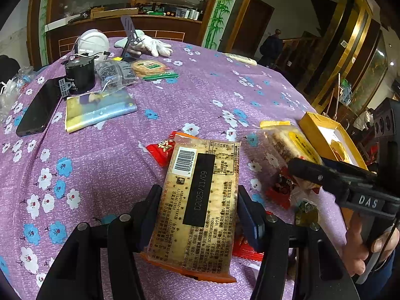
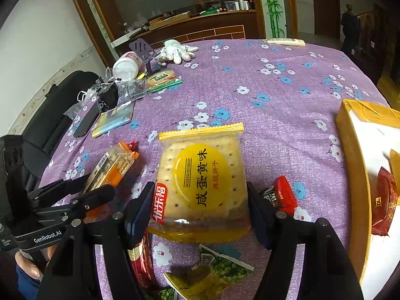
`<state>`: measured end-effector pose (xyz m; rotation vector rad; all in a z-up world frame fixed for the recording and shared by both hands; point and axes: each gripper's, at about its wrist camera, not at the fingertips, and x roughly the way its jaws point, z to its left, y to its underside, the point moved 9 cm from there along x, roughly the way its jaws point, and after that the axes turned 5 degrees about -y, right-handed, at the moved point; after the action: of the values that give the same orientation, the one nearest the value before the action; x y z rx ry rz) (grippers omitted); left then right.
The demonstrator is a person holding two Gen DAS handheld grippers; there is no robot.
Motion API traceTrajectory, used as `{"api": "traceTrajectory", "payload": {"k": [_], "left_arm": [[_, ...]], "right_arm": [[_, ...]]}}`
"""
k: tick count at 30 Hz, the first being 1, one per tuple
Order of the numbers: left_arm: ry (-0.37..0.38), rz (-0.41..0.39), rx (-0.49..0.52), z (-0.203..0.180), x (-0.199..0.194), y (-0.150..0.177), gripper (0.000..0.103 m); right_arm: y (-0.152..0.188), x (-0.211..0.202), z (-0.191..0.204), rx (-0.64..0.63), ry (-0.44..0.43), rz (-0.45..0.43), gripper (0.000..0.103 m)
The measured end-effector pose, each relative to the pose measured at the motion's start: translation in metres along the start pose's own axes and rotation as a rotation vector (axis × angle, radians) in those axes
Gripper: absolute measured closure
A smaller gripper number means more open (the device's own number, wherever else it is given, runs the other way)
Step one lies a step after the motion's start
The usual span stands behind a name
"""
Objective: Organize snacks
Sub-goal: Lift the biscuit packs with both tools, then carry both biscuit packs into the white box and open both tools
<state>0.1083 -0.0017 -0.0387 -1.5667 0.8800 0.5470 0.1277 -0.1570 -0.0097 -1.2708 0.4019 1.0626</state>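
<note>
On the purple floral tablecloth [image 1: 200,95], we grip 2 packs clear of loose snacks: left gripper [image 1: 200,212] clamps the orange cracker pack [image 1: 200,200], right gripper [image 2: 200,207] the yellow biscuit pack [image 2: 202,175], likely bound for the yellow box [image 2: 350,175].

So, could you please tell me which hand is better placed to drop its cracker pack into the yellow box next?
The right. Its tongs grip the egg-yolk cracker pack beside the yellow box; the left tongs, gripping the orange-edged pack, sit farther away.
</note>
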Motion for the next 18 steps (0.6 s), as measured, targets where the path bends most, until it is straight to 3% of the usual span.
{"api": "traceTrajectory", "payload": {"k": [10,18], "left_arm": [[0.05,-0.055,0.028,-0.026,-0.032,-0.006,0.041],[0.117,-0.078,0.047,-0.076,-0.054,-0.004,0.041]], "right_arm": [[0.009,-0.062,-0.013,0.091,-0.053,-0.093,0.035],[0.025,-0.116,-0.037,0.136,-0.084,-0.168,0.035]]}}
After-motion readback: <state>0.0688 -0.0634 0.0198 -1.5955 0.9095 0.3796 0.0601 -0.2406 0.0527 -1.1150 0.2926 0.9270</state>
